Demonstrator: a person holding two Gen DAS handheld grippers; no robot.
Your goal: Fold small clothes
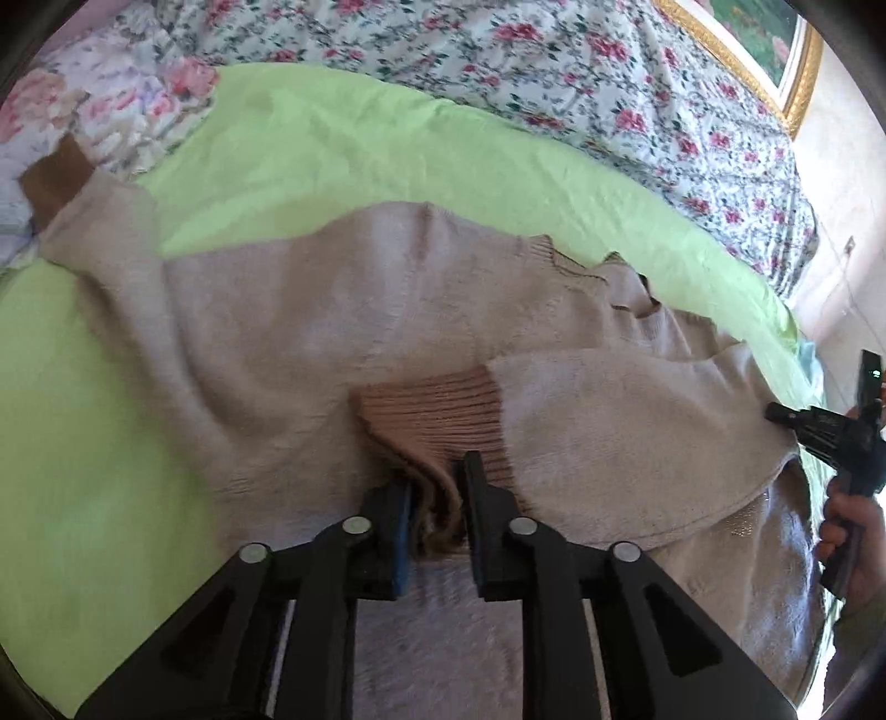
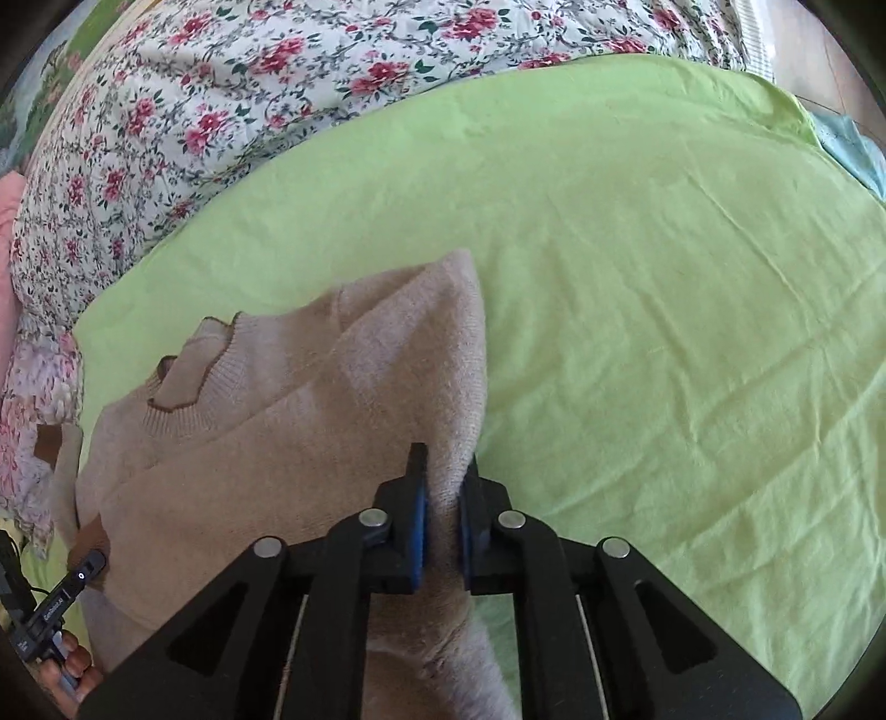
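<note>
A small beige knit sweater [image 1: 310,310] with brown ribbed cuffs lies on a light green sheet [image 1: 343,144]. My left gripper [image 1: 437,498] is shut on the brown cuff [image 1: 437,410] of one sleeve, which is folded across the sweater's body. The other sleeve's brown cuff [image 1: 55,177] lies out at the far left. In the right wrist view my right gripper [image 2: 443,487] is shut on a fold of the sweater [image 2: 266,443] at its side edge, near the shoulder. The ribbed collar [image 2: 183,382] lies to its left. The right gripper also shows in the left wrist view [image 1: 819,426].
A floral bedspread [image 2: 221,99] covers the bed beyond the green sheet [image 2: 664,277]. A gold-framed picture [image 1: 775,50] hangs on the wall at the upper right. The sheet's right edge [image 2: 803,111] drops toward the floor.
</note>
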